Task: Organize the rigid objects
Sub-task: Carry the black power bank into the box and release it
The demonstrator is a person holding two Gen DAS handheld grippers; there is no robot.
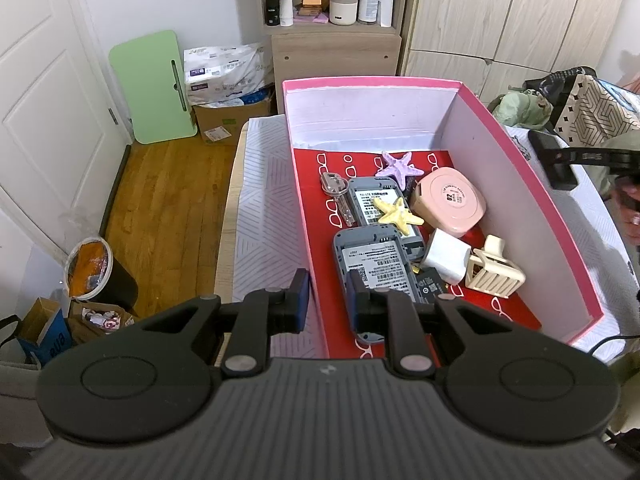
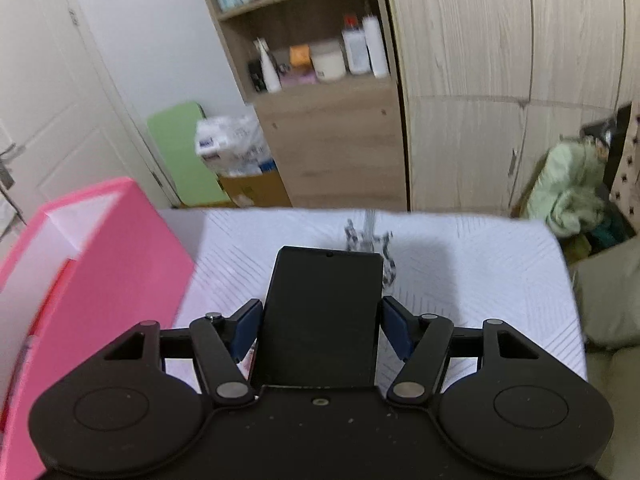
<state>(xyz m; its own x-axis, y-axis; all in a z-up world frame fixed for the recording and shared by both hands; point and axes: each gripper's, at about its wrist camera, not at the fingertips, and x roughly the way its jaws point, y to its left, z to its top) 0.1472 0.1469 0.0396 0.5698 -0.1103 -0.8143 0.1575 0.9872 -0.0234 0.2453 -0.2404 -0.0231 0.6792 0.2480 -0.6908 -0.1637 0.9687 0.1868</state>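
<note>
Inside the pink box (image 1: 520, 148), whose left wall the left gripper (image 1: 328, 300) pinches, lie two grey devices (image 1: 374, 268), one white charger (image 1: 444, 256), one cream clip (image 1: 494, 270), two starfish (yellow, purple) (image 1: 398, 212). The right gripper (image 2: 320, 324) clamps one black slab (image 2: 320, 312) over the table.

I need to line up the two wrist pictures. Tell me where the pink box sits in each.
Left wrist: pink box fills centre and right, open, items inside.
Right wrist: pink box at the left edge, outer wall showing.
Shared landmark: green board against the wall.
</note>
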